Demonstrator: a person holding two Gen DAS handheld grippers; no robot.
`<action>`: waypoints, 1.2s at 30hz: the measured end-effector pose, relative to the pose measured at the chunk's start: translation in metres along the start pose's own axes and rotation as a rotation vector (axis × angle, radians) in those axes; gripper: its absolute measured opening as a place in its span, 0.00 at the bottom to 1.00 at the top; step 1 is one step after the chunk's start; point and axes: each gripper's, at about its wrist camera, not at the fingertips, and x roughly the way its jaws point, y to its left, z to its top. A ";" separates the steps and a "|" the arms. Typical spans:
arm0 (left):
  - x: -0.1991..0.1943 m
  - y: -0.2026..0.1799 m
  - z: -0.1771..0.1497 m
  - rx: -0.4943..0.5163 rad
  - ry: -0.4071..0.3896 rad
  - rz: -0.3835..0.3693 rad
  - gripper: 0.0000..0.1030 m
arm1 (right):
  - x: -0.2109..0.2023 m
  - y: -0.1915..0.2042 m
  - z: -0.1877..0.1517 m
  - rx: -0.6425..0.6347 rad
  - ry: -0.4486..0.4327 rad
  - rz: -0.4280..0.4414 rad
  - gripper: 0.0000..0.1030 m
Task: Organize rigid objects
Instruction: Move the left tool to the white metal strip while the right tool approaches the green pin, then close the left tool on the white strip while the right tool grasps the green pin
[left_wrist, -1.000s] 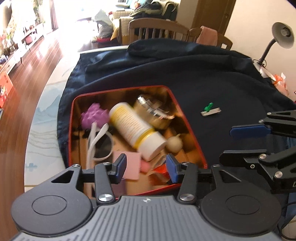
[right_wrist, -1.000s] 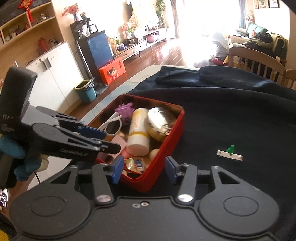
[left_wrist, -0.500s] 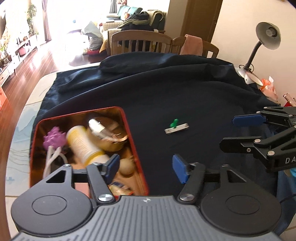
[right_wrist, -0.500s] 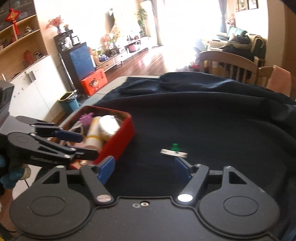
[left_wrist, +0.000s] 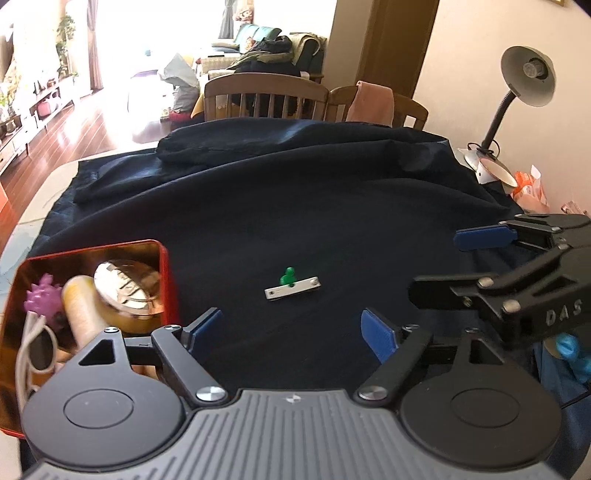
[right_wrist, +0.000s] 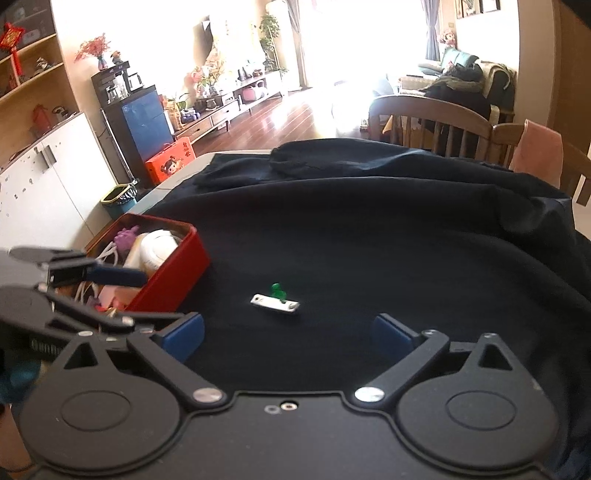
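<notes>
In the left wrist view the left tool (left_wrist: 291, 332) sits at 6 o'clock, its blue pads spread wide, having just been opening, with only dark cloth (left_wrist: 295, 206) between them; the right tool (right_wrist: 288, 334) in its own view is likewise spread, having just been opening, and holds nothing; just beyond the pads, toward 12 o'clock, a small white metal plate (left_wrist: 292, 288) lies flat on the cloth-covered desk with a green pushpin (left_wrist: 287, 275) at its far edge, apart from both tools; at 9 o'clock stands the red tin (left_wrist: 167, 273), well apart from the plate, holding a purple spiky ball (left_wrist: 41, 297), a yellow-labelled bottle (left_wrist: 82, 314), a round shiny lid (left_wrist: 127, 288) and white-framed sunglasses (left_wrist: 29, 347); at 3 o'clock the right tool shows from the side, jaws apart; farther off, at 12 o'clock, the cloth is bunched before wooden chairs (left_wrist: 266, 96); at 2 o'clock a grey desk lamp (left_wrist: 524, 85) stands by the wall.
</notes>
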 end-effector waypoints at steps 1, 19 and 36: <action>0.003 -0.003 0.000 -0.010 0.000 0.001 0.80 | 0.002 -0.003 0.003 0.002 0.002 0.003 0.96; 0.061 -0.033 0.001 -0.120 0.009 0.176 0.80 | 0.086 -0.006 0.035 -0.167 0.136 0.112 0.93; 0.120 -0.036 0.001 -0.133 0.064 0.302 0.80 | 0.144 -0.009 0.039 -0.217 0.236 0.234 0.47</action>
